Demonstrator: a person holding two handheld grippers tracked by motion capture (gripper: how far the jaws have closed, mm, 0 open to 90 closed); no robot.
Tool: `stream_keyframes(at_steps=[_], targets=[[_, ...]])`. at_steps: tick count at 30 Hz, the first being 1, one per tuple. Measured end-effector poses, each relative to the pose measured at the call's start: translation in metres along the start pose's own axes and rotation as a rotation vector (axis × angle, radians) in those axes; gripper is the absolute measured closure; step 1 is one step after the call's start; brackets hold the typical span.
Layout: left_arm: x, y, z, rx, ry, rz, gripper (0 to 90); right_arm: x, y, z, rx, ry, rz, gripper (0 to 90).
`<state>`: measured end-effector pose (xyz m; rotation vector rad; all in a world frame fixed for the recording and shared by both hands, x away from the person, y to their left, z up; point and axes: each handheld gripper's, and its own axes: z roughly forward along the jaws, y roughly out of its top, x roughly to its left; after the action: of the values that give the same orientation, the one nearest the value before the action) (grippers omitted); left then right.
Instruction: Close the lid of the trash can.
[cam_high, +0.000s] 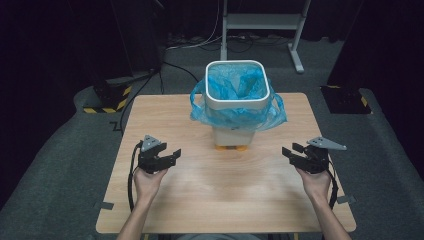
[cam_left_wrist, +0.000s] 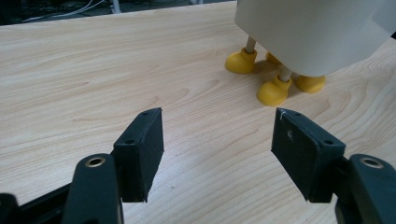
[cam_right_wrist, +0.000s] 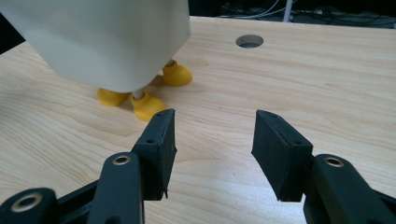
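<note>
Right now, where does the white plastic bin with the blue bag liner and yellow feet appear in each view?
High view: white plastic bin stands upper centre, at the far middle of the wooden table.
Left gripper view: bin at upper right.
Right gripper view: bin at upper left.
Shared landmark: its yellow feet.

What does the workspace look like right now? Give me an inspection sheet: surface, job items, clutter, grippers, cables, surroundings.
Surface: wooden table, bare in front; round hole in the top, seen in the right gripper view.
Job's things: white bin on yellow feet, upright at the far middle; blue bag lines it, edges draped over the rim.
Clutter: nothing seen.
Grippers: left gripper and right gripper both open, nothing between the jaws, low over the table either side of the bin, apart from it.
Cables: black cable trails from the left gripper; floor cables behind the table.
Surroundings: grey floor, metal stand behind, dark sides.
</note>
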<state>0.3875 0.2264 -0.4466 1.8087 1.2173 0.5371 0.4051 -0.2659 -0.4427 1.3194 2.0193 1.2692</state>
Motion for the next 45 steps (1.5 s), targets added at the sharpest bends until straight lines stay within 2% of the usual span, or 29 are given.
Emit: stream_keyframes(at_steps=[5,10,18,24,31,39,45], targets=[[0.001,-0.002,0.012,0.027,-0.001,-0.011,32.1,-0.003,-0.005,0.004,0.016,-0.013,0.012,48.9],[0.001,-0.003,0.022,0.047,0.014,-0.001,31.6,-0.005,-0.007,0.012,0.024,-0.025,0.020,48.8],[0.005,-0.006,0.034,0.076,0.042,-0.004,31.3,-0.009,-0.011,0.033,0.054,-0.013,0.021,49.8],[0.010,-0.011,0.042,0.071,0.061,-0.024,32.0,-0.013,-0.015,0.046,0.078,-0.046,0.016,49.7],[0.017,-0.020,0.049,0.090,0.083,-0.052,32.3,-0.017,-0.018,0.056,0.092,-0.072,0.016,49.7],[0.021,-0.025,0.058,0.116,0.111,-0.044,32.6,-0.018,-0.021,0.064,0.104,-0.092,0.010,49.6],[0.022,-0.028,0.066,0.142,0.144,-0.028,32.8,-0.015,-0.024,0.070,0.128,-0.122,-0.050,49.6]])
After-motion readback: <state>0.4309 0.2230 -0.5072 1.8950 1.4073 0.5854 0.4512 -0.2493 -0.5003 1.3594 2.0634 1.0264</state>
